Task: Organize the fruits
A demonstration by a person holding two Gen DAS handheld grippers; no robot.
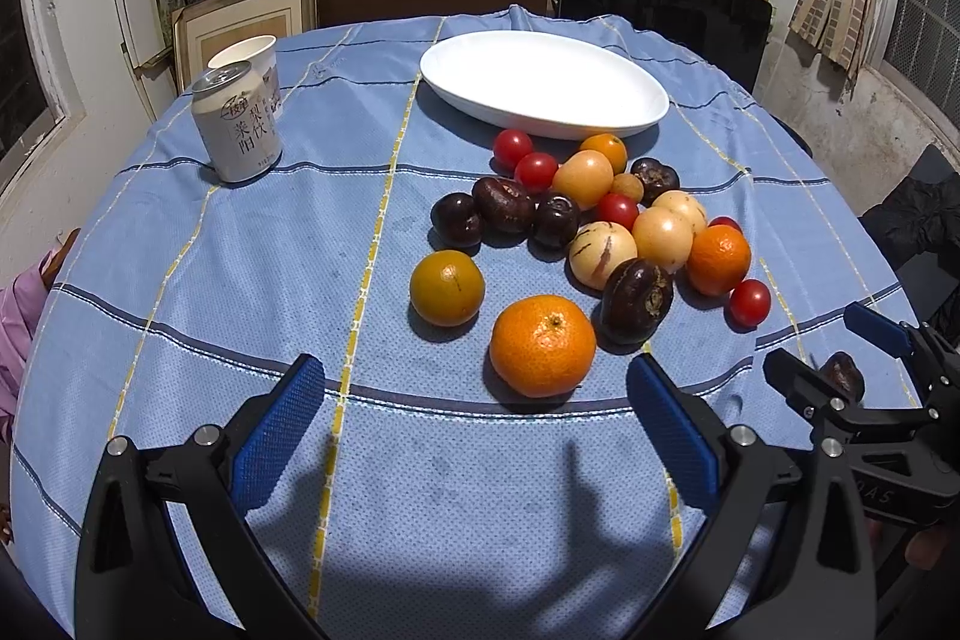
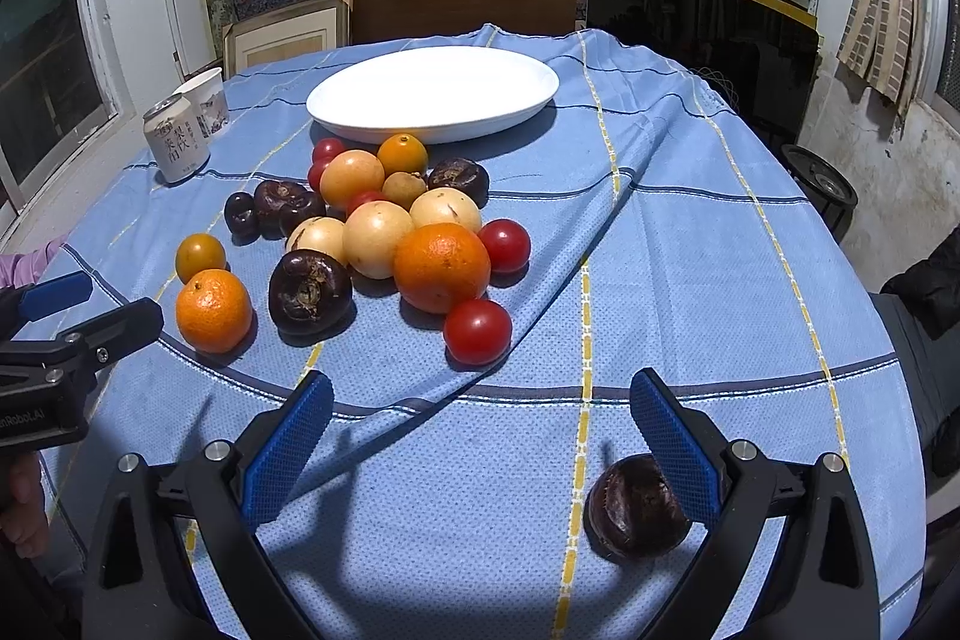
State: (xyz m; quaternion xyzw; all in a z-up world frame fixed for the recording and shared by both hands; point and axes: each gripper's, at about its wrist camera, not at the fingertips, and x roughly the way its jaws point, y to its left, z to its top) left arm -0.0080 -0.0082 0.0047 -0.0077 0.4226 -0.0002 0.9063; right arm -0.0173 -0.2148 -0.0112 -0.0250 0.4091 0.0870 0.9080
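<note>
A pile of fruits lies on the blue cloth in front of an empty white oval plate [image 1: 543, 85] [image 2: 432, 91]: oranges, red tomatoes, pale yellow fruits and dark purple fruits. A big orange [image 1: 542, 345] [image 2: 213, 310] lies nearest my left gripper [image 1: 474, 424], which is open and empty just short of it. My right gripper [image 2: 480, 436] is open and empty. A lone dark purple fruit [image 2: 636, 511] [image 1: 843, 375] lies on the cloth against its right finger. A red tomato [image 2: 477, 331] lies ahead of it.
A drink can [image 1: 237, 130] [image 2: 176, 147] and a paper cup [image 1: 252, 55] [image 2: 207, 97] stand at the far left. The cloth has a raised fold [image 2: 600, 244] running diagonally. Shelves, frames and a dark panel stand behind the table.
</note>
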